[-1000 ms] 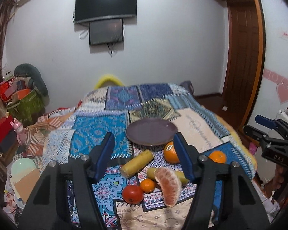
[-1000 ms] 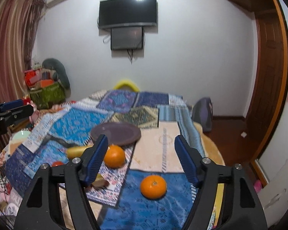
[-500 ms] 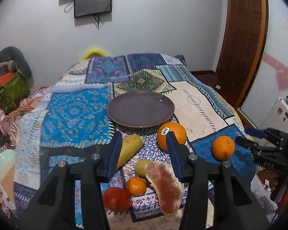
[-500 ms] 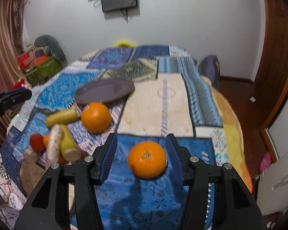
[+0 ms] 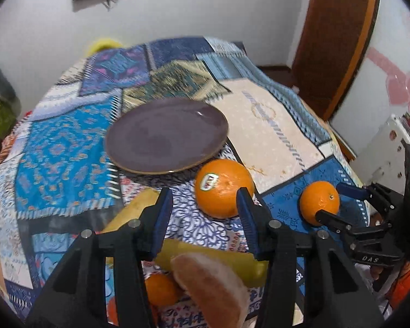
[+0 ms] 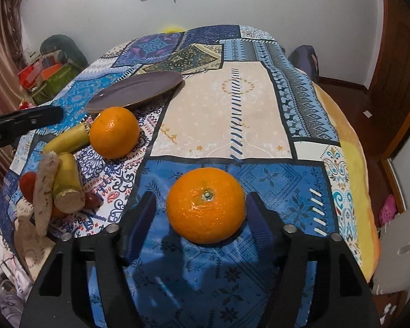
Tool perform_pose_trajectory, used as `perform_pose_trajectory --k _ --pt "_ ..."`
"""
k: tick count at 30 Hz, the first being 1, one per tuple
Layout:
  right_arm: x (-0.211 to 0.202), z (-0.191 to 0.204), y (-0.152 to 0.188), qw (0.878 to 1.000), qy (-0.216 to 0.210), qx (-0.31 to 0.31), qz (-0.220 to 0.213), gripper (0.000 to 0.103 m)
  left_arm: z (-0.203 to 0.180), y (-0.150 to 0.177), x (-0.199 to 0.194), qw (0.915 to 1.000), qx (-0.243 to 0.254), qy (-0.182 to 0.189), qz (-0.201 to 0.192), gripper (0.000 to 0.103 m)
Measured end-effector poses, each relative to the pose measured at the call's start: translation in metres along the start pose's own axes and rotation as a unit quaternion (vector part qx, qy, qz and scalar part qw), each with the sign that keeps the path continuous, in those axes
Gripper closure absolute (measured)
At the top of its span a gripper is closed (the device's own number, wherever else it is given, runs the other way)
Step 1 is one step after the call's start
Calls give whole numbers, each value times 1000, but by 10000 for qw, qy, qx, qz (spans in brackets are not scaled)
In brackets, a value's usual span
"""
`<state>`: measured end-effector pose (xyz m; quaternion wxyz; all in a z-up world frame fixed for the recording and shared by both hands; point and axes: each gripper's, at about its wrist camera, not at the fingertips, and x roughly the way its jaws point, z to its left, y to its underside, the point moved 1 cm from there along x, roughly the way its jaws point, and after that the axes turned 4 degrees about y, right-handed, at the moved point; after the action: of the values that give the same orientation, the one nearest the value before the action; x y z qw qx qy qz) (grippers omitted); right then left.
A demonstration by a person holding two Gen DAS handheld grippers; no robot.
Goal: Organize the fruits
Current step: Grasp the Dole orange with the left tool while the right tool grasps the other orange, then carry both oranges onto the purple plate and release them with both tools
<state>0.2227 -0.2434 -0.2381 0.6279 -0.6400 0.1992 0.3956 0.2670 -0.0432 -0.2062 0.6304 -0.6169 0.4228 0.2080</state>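
left edge: patchwork cloth (image 6: 227, 109) is dropping off the table toward clutter and a curtain; fruit pile is sitting close to that side
pile: two yellow cut pieces (image 6: 68, 183), a peeled citrus segment (image 6: 45, 188), a red fruit (image 6: 27, 181), crowding each other, touching
left gripper (image 5: 203, 218): jaws are standing partly apart with nothing between the pads, gripping nothing; they have just been closing, then holding; hanging over the pile, with the right pad in front of the stickered orange's edge, contact not clear
plate (image 5: 123, 150): purple, lying flat mid-table with nothing on it; open cloth is running behind it and to its right
stickered orange (image 5: 224, 188): large, sitting just in front of the plate rim
beige panel: bare cloth, widest free room for moving, right of the plate
right gripper (image 6: 201, 216): jaws have just been opening, now standing wide; pads are flanking the small orange (image 6: 206, 205) with gaps on both sides, not pressing; orange is resting on the blue panel near the front edge
right edge: cloth is ending in a yellow border, floor and wooden door beyond
counts: plate 1; large oranges 1; smaller oranges 2 (one in the pile (image 5: 161, 289)); yellow pieces 2; segment 1; red fruit 1
view differences: left wrist view alone is showing the sticker and the pile's small orange clearly; right wrist view alone is showing the cut face of a yellow piece and the right table edge; each view is catching the other gripper at its margin
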Motion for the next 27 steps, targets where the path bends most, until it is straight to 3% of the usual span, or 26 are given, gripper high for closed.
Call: perform_pose_trajectory --k 3,6,16,20,27 --pt "6 -1 0 10000 -22 17 77 31 -4 -5 17 9997 41 57 251 53" --pt "12 -3 1 9997 -97 84 183 31 -5 -9 32 9988 13 56 493 38" --pt "20 -8 7 9981 -323 386 350 31 -13 -14 58 9964 156 52 826 35" --pt "20 -7 6 9983 -324 323 351 39 -14 -14 71 9945 81 56 1044 34" --pt "21 -10 7 9982 -375 368 291 40 -8 -19 82 9934 -251 144 1112 34"
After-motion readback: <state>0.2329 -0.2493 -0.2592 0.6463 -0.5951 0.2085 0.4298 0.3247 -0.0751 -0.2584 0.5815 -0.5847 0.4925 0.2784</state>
